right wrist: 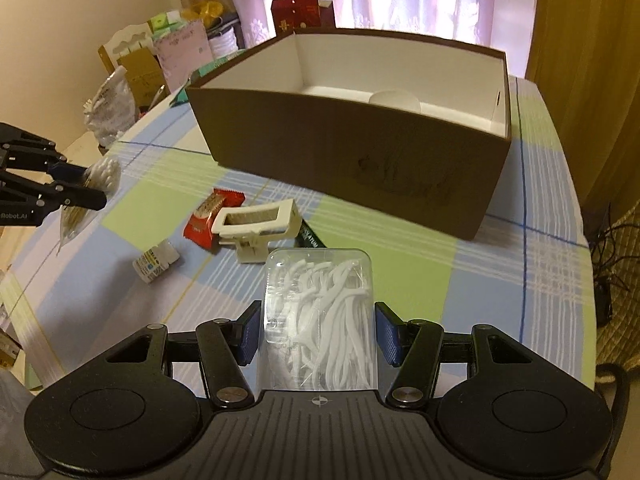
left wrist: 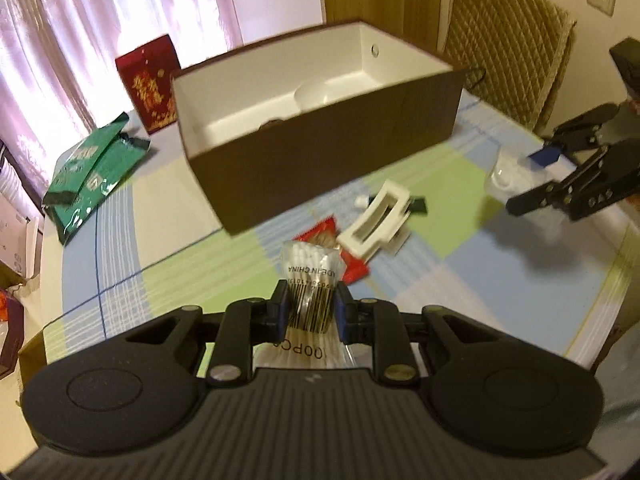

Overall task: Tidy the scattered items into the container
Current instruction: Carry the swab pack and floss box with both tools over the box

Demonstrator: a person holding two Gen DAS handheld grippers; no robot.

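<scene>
Left hand-held gripper [left wrist: 308, 314] was clamped on the swab bag [left wrist: 311, 280], low centre; right hand-held gripper [right wrist: 318, 334] was clamped on the floss case [right wrist: 320, 320], low centre. Box [right wrist: 360, 168] sat open at upper centre. Risk: the slick bag slipping, or a load clipping the near wall. Clip [right wrist: 260, 228], red sachet [right wrist: 212, 216] and vial [right wrist: 156, 266] crowded the bench [right wrist: 400, 264] between; above was clear.

The left gripper [left wrist: 308, 312] pinches a cotton swab packet [left wrist: 311, 280] near the brown box [left wrist: 320, 152], above the checked tablecloth [left wrist: 160, 240].
</scene>
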